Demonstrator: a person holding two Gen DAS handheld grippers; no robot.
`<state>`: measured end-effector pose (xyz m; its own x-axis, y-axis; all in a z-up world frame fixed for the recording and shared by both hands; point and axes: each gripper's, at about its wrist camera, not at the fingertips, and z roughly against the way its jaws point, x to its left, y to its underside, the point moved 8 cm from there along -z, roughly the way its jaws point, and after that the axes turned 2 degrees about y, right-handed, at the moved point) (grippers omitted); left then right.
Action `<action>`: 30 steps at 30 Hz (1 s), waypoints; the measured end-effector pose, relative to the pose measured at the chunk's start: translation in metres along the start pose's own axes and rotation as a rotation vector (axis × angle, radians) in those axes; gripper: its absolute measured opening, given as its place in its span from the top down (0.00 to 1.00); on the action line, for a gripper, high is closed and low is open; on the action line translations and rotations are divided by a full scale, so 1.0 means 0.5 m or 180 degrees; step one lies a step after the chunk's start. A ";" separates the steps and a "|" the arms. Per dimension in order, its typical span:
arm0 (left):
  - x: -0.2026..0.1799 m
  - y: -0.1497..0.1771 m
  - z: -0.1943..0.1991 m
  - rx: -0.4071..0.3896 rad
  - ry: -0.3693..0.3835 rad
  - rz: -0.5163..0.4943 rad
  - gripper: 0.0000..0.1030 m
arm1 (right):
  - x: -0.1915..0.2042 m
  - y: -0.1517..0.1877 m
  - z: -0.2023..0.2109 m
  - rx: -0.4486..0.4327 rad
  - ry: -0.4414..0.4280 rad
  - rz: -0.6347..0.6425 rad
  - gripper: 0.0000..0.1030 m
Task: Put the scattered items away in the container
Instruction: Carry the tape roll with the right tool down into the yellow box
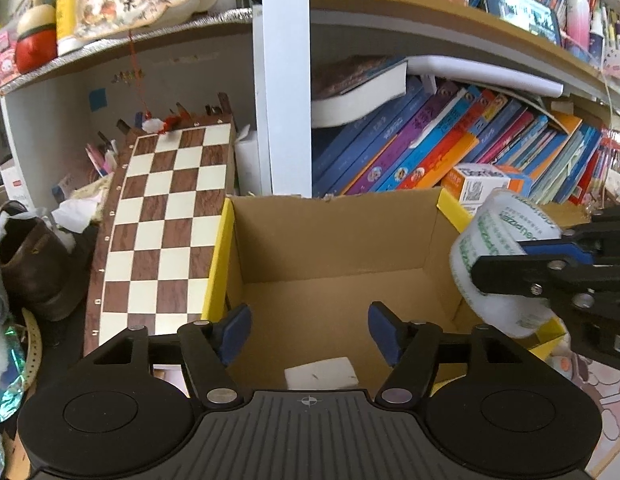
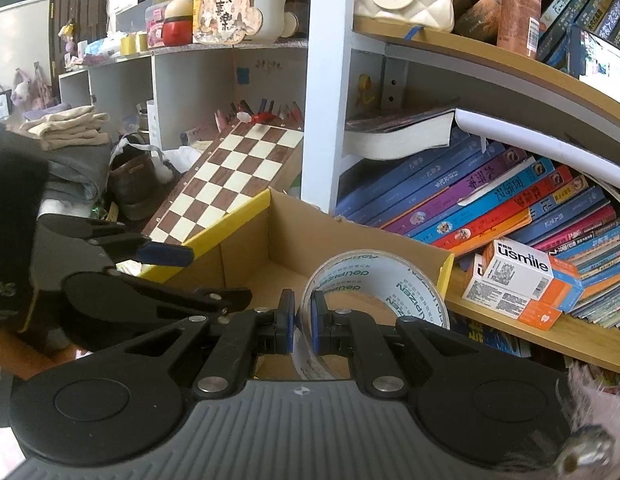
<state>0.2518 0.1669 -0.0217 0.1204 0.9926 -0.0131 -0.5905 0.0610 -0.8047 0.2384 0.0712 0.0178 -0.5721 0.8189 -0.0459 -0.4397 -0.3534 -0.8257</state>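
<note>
An open cardboard box (image 1: 333, 240) with yellow edges stands before the bookshelf; it also shows in the right wrist view (image 2: 349, 236). A white block (image 1: 321, 372) lies on its floor near the front. My left gripper (image 1: 310, 330) is open and empty, held over the box's front edge. My right gripper (image 2: 301, 320) is shut on the wall of a clear tape roll (image 2: 373, 284) with green print, held above the box's right side. In the left wrist view the tape roll (image 1: 497, 236) and the right gripper (image 1: 521, 268) show at the right.
A chessboard (image 1: 166, 224) leans against the box's left side. A brown shoe (image 1: 30, 264) and folded clothes (image 2: 66, 128) lie farther left. Slanted books (image 1: 449, 144) and a white-orange usmile carton (image 2: 521, 280) fill the shelf behind and right of the box.
</note>
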 end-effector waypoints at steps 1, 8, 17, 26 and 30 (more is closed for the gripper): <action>0.000 0.001 0.005 -0.0010 -0.0003 -0.0001 0.36 | 0.001 -0.001 0.001 -0.0005 -0.0006 0.0001 0.92; 0.003 0.011 0.039 -0.0050 -0.0030 -0.0015 0.35 | 0.006 -0.009 0.003 -0.0011 -0.0049 0.0018 0.92; 0.005 0.029 0.062 -0.0037 -0.0036 -0.0033 0.35 | 0.013 -0.013 -0.008 0.0074 -0.0168 0.0072 0.92; 0.004 0.035 0.070 -0.0016 -0.0019 -0.0032 0.34 | 0.001 -0.022 -0.050 0.0193 -0.0205 0.0007 0.92; 0.002 0.037 0.069 -0.0006 -0.0023 -0.0057 0.29 | 0.009 -0.025 -0.067 0.0237 -0.0270 0.0104 0.92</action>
<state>0.2135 0.1727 -0.0159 0.1252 0.9921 0.0056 -0.5867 0.0786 -0.8060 0.2646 0.0944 0.0089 -0.6420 0.7664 -0.0216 -0.4683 -0.4143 -0.7804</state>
